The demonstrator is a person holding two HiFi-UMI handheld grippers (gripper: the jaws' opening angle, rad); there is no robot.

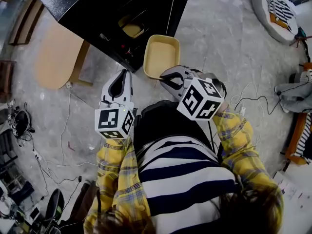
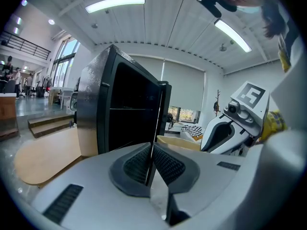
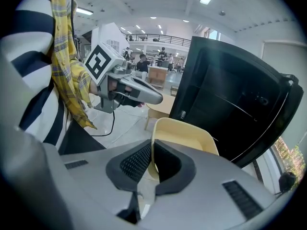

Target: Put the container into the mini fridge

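off to the left of the left tool (image 1: 122,77) there's a low rounded wooden platform (image 1: 56,57) on the grey floor (image 1: 219,33), with loose cables (image 1: 63,145) trailing on the near side of it. the left tool is held out in front of the person's yellow checked sleeve (image 1: 117,179), and in its own view its two dark pads are pressed together with nothing between them. just ahead of it stands the black mini fridge (image 1: 122,9), its door swung open and its dark shelves showing in the left gripper view. to the right of that tool, close in front of the fridge's open side, is the pale yellow container (image 1: 161,55), a shallow rectangular tub with its open side up. it has not gone into the fridge. the right tool (image 1: 166,78) has it by the near wall: in the right gripper view the jaws are nearly closed, one pad inside the tub and one outside, pinching the thin rim, and the rest of the tub juts out beyond the tool towards the fridge. more cable (image 1: 253,99) lies on the floor to the right of that tool.
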